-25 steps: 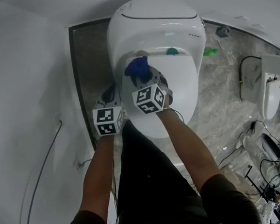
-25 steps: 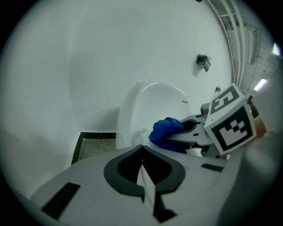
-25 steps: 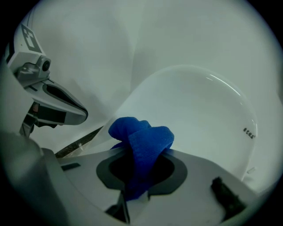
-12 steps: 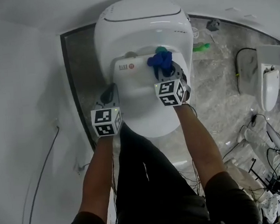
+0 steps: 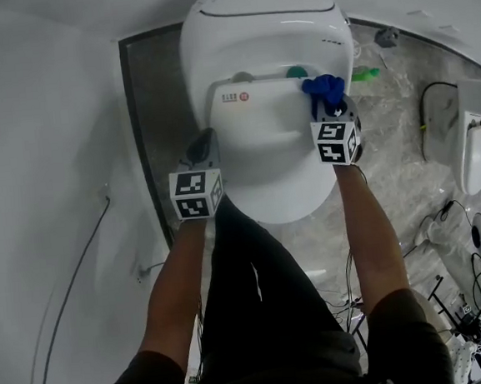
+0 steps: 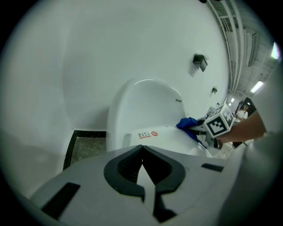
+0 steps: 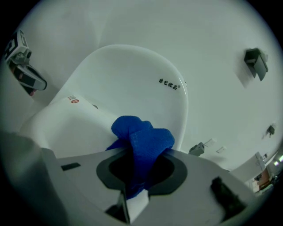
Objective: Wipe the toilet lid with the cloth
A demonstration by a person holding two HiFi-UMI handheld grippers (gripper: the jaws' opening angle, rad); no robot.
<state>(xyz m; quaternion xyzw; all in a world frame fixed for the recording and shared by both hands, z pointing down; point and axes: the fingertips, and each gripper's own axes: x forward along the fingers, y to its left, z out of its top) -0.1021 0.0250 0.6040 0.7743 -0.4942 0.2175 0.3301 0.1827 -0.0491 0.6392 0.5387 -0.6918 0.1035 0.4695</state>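
Floor: a dark tiled strip [image 5: 151, 111] runs along the left of the toilet, and pale marbled tiles [image 5: 389, 166] lie to its right, with cables trailing across them.
Toilet [image 5: 261, 30]: white and one-piece, standing against a white wall with its lid closed.
Toilet lid [image 5: 271, 163]: smooth white, directly below me, between my two grippers.
My left gripper [image 5: 204, 142]: its jaws are pressed fully together with nothing between them. It sits at the lid's left edge and I cannot tell whether it touches the lid.
My right gripper [image 5: 335, 110]: its jaws are clamped on the cloth, which bunches out ahead of the tips. It is at the lid's rear right corner.
Marker cubes: each gripper carries a cube of black-and-white square patterns with no lettering.
Cloth [image 7: 142, 140]: blue and crumpled, held in my right jaws. It is over the lid's rear right corner, just beside a teal piece [image 5: 296, 72] at the hinge line, and seems to rest on the lid.
Sticker [image 5: 236, 97]: white, at the lid's rear left. It has a round red mark and lines of red print too small to read.
Lettering [image 7: 169, 82]: a short row of small black characters on the toilet's back, too small to read.
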